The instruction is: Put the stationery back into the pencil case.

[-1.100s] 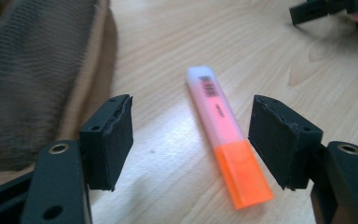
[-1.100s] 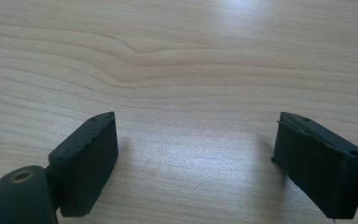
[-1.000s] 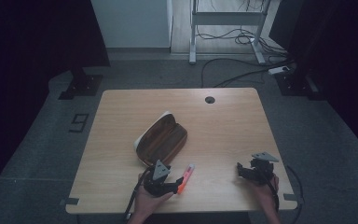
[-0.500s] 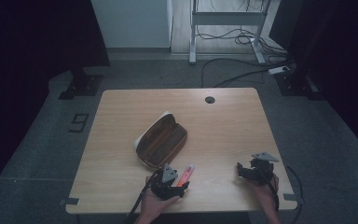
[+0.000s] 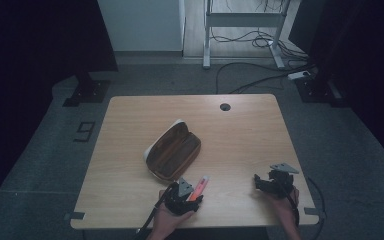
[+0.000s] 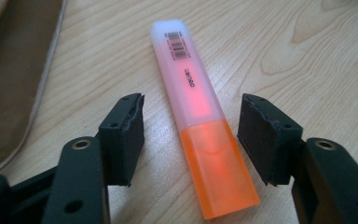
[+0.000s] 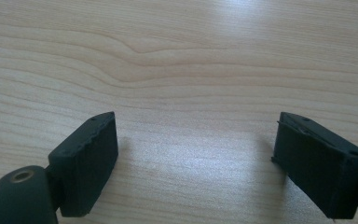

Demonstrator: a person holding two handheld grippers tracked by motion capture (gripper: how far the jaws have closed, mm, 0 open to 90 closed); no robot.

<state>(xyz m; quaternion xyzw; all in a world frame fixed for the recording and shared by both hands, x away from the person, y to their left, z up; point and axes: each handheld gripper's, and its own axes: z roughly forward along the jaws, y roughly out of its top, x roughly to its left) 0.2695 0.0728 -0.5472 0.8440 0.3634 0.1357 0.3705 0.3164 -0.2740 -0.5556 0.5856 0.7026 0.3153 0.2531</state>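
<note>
An orange highlighter (image 6: 199, 121) with a white, barcoded end lies flat on the wooden table (image 5: 250, 140); in the high view the highlighter (image 5: 200, 187) sits near the front edge. My left gripper (image 6: 191, 135) straddles it, open, a gap left on each side of the pen. Its jaws have just been closing with the highlighter between them, pads not touching it. In the high view the left gripper (image 5: 182, 196) is just below the open brown case (image 5: 174, 151). My right gripper (image 7: 196, 154) rests open over bare wood, and the right gripper (image 5: 272, 182) is at the front right.
The brown case (image 6: 9, 70) lies close on the left in the left gripper view. A round cable hole (image 5: 225, 106) is at the table's far edge. Floor cables and a metal frame (image 5: 245, 22) stand beyond the table.
The left gripper has moved right and down onto the highlighter, which now lies between its narrowed jaws. The right gripper has stayed in place.
</note>
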